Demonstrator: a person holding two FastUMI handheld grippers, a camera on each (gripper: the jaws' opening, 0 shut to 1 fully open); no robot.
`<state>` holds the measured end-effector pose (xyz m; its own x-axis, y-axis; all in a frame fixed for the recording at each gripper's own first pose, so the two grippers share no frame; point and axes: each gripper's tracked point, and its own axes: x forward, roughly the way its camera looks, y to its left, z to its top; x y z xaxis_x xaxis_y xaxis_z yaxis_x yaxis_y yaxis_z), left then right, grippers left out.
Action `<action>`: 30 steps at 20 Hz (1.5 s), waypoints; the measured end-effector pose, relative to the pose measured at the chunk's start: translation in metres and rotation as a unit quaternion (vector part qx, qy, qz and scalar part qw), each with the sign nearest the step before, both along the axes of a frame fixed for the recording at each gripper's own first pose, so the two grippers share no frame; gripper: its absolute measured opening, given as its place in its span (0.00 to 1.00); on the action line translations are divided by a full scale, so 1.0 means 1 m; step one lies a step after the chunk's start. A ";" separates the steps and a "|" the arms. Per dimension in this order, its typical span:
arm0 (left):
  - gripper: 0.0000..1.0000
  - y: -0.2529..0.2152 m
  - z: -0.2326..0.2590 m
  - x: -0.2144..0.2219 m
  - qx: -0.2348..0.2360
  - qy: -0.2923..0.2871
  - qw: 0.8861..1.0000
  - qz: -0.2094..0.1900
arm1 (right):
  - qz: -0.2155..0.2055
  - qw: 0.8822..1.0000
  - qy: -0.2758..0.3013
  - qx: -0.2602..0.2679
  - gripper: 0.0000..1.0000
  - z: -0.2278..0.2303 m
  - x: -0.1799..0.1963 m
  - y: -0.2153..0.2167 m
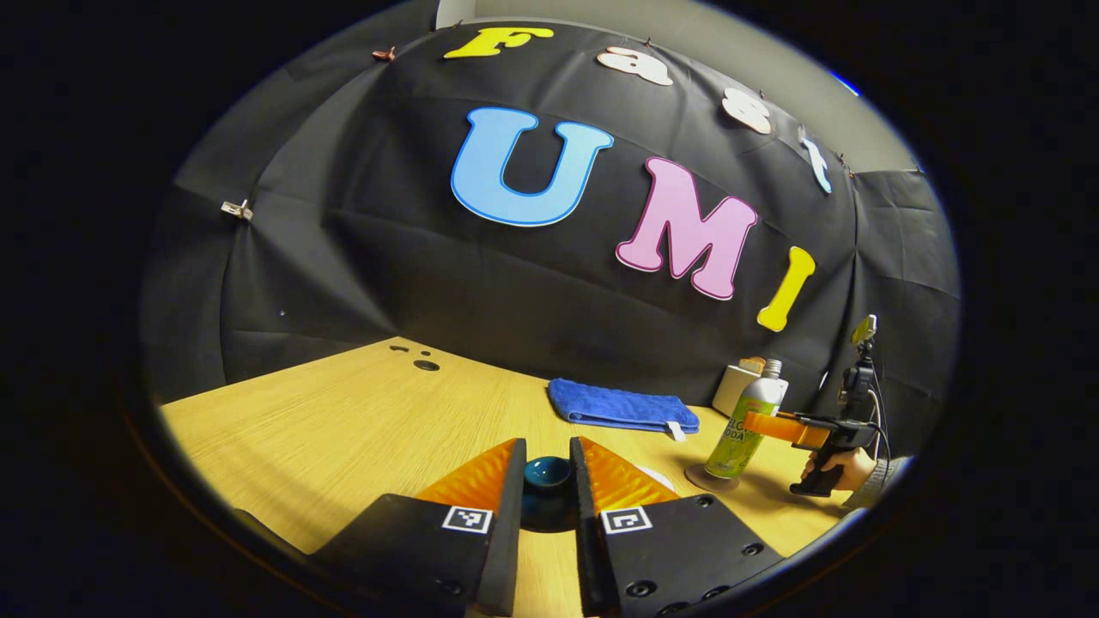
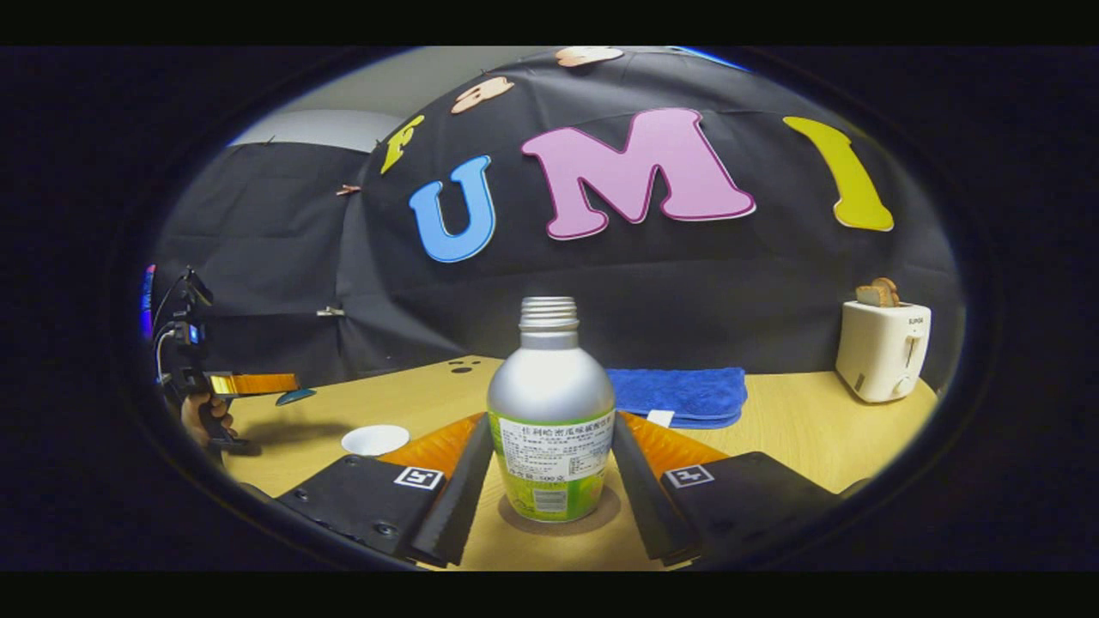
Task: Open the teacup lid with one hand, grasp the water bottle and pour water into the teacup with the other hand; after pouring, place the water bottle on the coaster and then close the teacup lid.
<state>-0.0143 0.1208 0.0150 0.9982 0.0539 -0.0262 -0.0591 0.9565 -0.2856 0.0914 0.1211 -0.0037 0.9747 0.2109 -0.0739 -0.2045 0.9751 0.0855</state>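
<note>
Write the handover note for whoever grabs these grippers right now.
Left gripper: shut on the lid, held in the air beside the cup.
Right gripper: fingers flank the bottle and seem to touch both sides; a firm grip can't be confirmed.
Things: the cup is open on the table; the bottle, uncapped, stands upright on the coaster.
Done: lid off.
Unclear: whether water is in the cup yet, so check it.
Left: pour if needed, set the bottle back on the coaster, then close the cup.
</note>
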 end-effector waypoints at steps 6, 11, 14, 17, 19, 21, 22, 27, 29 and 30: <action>0.32 -0.001 -0.002 0.001 0.000 0.002 1.000 -0.001 | -0.003 1.000 0.009 -0.004 0.78 0.002 -0.001 -0.001; 0.32 -0.001 -0.003 0.002 -0.002 0.004 1.000 -0.002 | -0.004 1.000 0.012 -0.006 0.81 0.001 -0.001 -0.001; 0.32 -0.002 -0.003 0.002 0.000 0.004 1.000 -0.002 | -0.002 1.000 0.018 -0.004 0.83 -0.002 0.002 -0.001; 0.32 -0.006 0.000 0.001 0.003 0.002 1.000 -0.005 | 0.003 1.000 0.017 0.000 0.89 -0.004 0.003 0.001; 0.32 -0.014 0.004 -0.001 0.006 -0.003 1.000 -0.008 | 0.007 1.000 0.016 0.006 0.89 -0.002 0.000 0.001; 0.32 -0.027 0.011 -0.001 0.011 -0.009 1.000 -0.016 | 0.010 1.000 0.015 0.011 0.89 -0.001 -0.004 0.002; 0.32 -0.034 0.011 -0.001 0.013 -0.011 1.000 -0.021 | 0.011 1.000 0.013 0.010 0.94 0.000 -0.011 0.001; 0.31 -0.066 0.014 0.005 0.030 -0.015 0.998 -0.045 | 0.000 1.000 0.014 0.005 0.89 -0.002 -0.041 -0.018; 0.31 -0.076 0.013 0.015 0.040 -0.012 0.998 -0.053 | -0.005 1.000 0.020 0.014 0.89 -0.004 -0.056 -0.024; 0.32 -0.082 0.012 0.023 0.045 -0.008 0.997 -0.060 | -0.008 1.000 0.019 0.012 0.90 -0.003 -0.065 -0.025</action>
<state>0.0086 0.0393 0.0271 0.9979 -0.0645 -0.0100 0.0613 0.9781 -0.1991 0.0263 0.0962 -0.0068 0.9746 0.1969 -0.1066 -0.1845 0.9760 0.1160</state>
